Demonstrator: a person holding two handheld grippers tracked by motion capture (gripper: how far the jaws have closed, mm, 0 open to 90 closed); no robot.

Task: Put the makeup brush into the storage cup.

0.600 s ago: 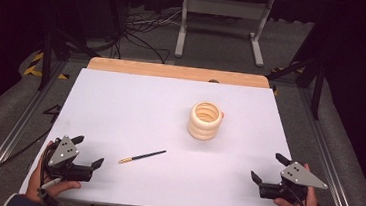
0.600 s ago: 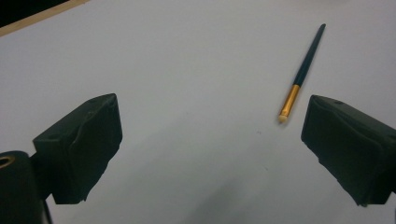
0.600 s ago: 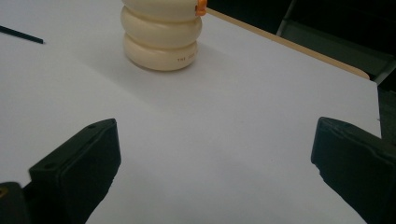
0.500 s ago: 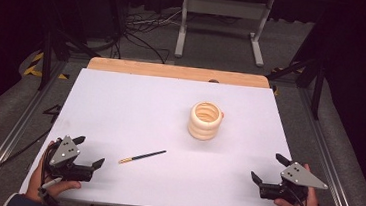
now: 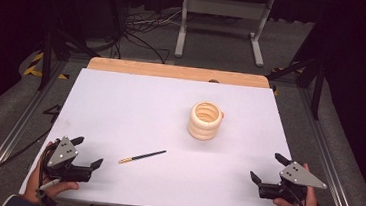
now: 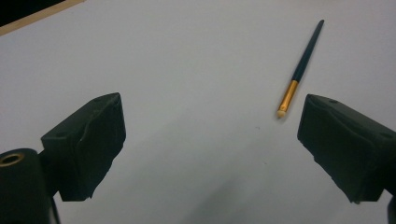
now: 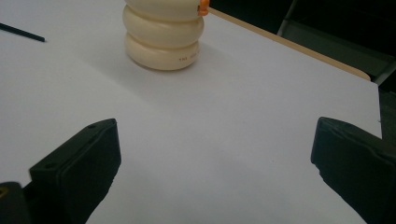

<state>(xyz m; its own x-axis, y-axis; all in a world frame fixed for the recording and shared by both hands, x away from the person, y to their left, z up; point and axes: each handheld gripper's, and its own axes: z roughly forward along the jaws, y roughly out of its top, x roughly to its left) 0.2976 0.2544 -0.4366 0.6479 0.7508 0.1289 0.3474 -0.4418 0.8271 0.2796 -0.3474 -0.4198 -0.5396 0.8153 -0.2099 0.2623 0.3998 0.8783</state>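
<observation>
A cream ribbed holder (image 5: pixel 204 120) (image 7: pixel 162 33), shaped like stacked rings with an orange bit at its rim, stands upright right of centre on the white table top (image 5: pixel 135 109). A thin dark brush with a gold ferrule (image 5: pixel 142 156) (image 6: pixel 299 71) lies flat near the front, left of centre. My left gripper (image 5: pixel 87 151) (image 6: pixel 210 149) rests at the front left corner, jaws wide open, nothing between them; the brush lies ahead and to its right. At the front right corner my right gripper (image 5: pixel 266 168) (image 7: pixel 212 172) is open too, with the holder beyond it.
A wooden strip (image 5: pixel 173 71) runs along the table's far edge. Metal rails (image 5: pixel 12 133) flank both sides. Behind the table stand a grey metal frame (image 5: pixel 223 16) and loose cables (image 5: pixel 137 33) on the dark floor.
</observation>
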